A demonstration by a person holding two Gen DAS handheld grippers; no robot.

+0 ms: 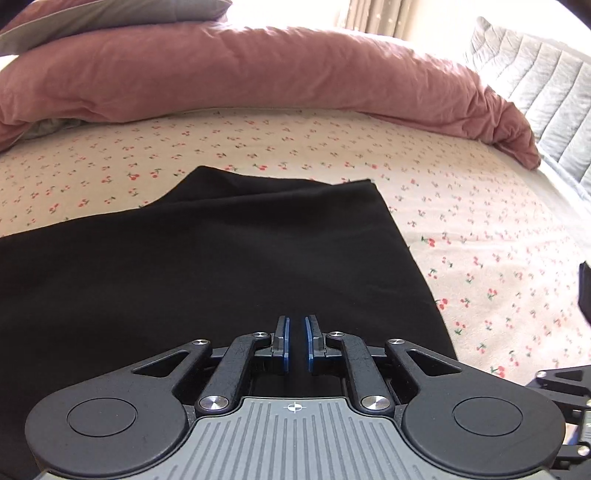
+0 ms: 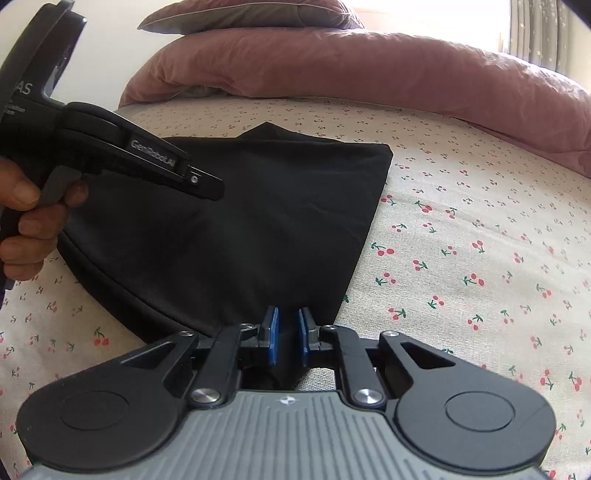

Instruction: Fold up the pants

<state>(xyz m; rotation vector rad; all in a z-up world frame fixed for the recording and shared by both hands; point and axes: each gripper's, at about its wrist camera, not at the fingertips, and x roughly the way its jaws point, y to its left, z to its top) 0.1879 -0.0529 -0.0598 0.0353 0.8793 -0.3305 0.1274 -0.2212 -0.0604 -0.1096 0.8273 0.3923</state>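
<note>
The black pants [image 1: 207,258] lie folded flat on the cherry-print bed sheet [image 1: 480,240]. They also show in the right wrist view [image 2: 236,221], with a folded corner at the far right. My left gripper [image 1: 296,341] hovers over the pants' near right part, its blue pads a small gap apart with nothing between them. My right gripper [image 2: 287,338] is at the pants' near right corner, pads slightly apart, with black cloth below them. The left gripper's body [image 2: 110,155] and the hand holding it show at the left of the right wrist view.
A pink duvet [image 1: 258,74] is bunched along the far side of the bed, with a pillow [image 1: 92,18] on top. A grey quilted headboard [image 1: 535,85] stands at the right. Curtains [image 2: 546,29] hang behind.
</note>
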